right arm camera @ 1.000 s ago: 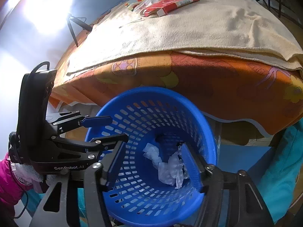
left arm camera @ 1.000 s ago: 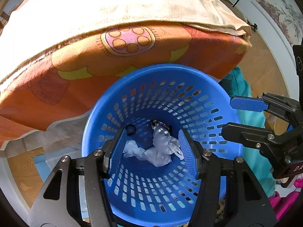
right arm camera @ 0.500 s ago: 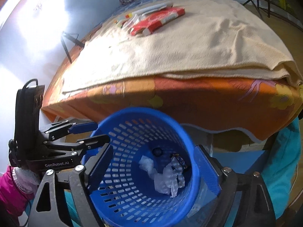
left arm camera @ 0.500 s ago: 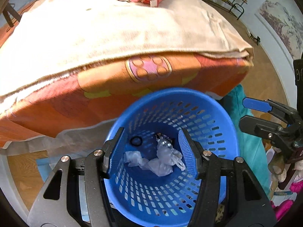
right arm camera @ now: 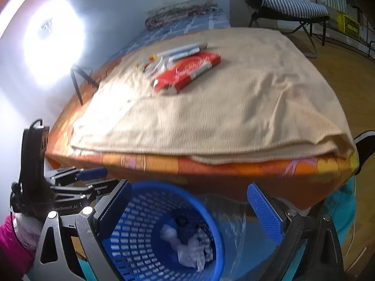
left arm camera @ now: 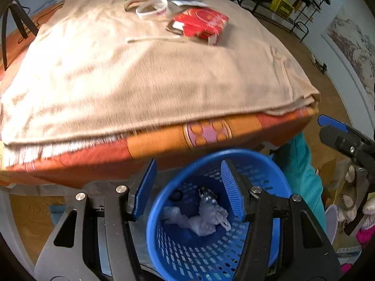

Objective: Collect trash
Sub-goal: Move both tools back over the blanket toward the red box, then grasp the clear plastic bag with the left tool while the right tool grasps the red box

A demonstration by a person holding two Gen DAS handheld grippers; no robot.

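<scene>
Hovering over blue perforated plastic basket [left arm camera: 211, 253] holding crumpled white paper trash [left arm camera: 204, 220]: left gripper [left arm camera: 188, 194] parted, empty; right gripper [right arm camera: 189, 208] opening, empty; red flat packet [right arm camera: 187, 71] far on beige blanket [right arm camera: 222, 117].

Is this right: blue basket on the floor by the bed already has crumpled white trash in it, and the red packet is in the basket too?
Not quite. The red packet is not in the blue basket; it lies on the beige blanket on the bed, as the left wrist view shows. The rest holds: the crumpled white trash sits in the basket beside the bed.
</scene>
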